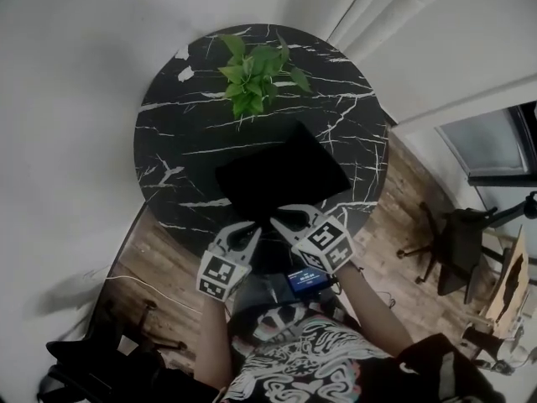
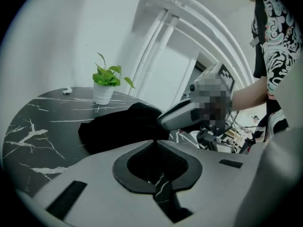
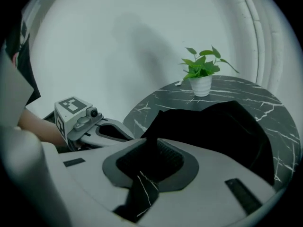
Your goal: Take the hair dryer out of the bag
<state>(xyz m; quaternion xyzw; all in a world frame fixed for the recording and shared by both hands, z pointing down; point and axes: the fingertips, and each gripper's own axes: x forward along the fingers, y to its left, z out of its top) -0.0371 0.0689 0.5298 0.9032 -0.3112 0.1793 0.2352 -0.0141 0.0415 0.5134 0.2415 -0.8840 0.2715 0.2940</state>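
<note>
Toward the near side of the table (image 1: pixel 172 141) lies the limp black bag (image 1: pixel 284 173) — hair dryer unseen, presumably inside. The left gripper (image 1: pixel 250 228) looks pinched shut on its near edge; the right gripper (image 1: pixel 278 219) is closed and empty beside it. The dryer is probably rigid and smooth — take its handle.

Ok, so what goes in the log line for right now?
left gripper: shut on near edge of bag | right gripper: shut on same bag edge | hair dryer: not visible, bag lies flat on table

Bag (image 1: pixel 281 177) lies on table (image 1: pixel 168 137) (plant (image 1: pixel 256 78) behind it).
</note>
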